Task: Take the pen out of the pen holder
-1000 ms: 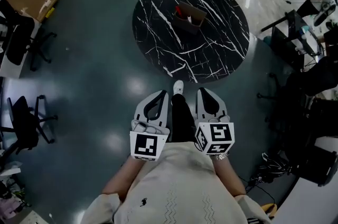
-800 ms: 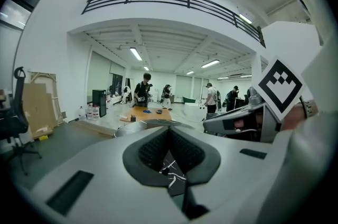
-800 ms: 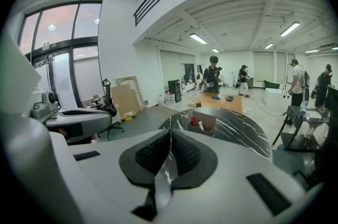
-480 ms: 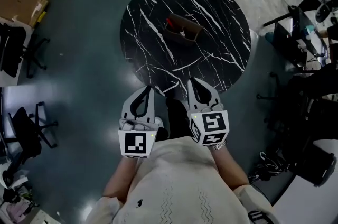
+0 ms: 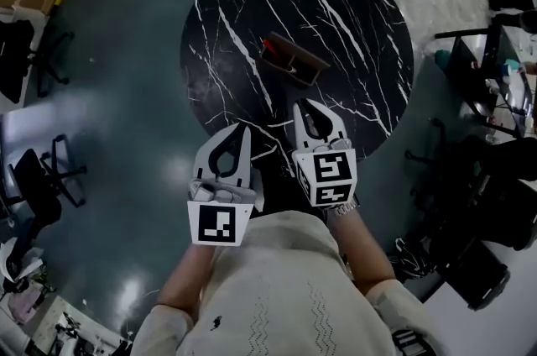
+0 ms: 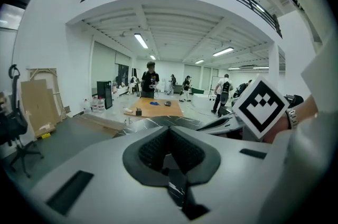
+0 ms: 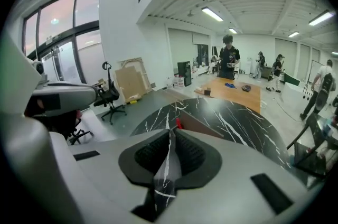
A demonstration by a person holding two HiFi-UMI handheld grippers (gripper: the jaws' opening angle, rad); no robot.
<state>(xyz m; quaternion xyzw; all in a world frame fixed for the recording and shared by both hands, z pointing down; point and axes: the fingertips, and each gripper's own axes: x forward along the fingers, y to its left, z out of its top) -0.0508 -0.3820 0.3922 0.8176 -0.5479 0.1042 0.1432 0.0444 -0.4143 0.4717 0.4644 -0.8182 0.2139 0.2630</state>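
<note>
Grippers short of the pen holder, both empty

The brown pen holder sits mid-table on the black marble table, its red pen at the far-left end. It lies ahead of the right gripper, which is nearer than the left gripper. Both have jaws pressed together, holding nothing.

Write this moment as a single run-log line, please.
left gripper: shut, empty | right gripper: shut, empty, by table edge | red pen: in pen holder on table | step: pen not yet grasped
</note>
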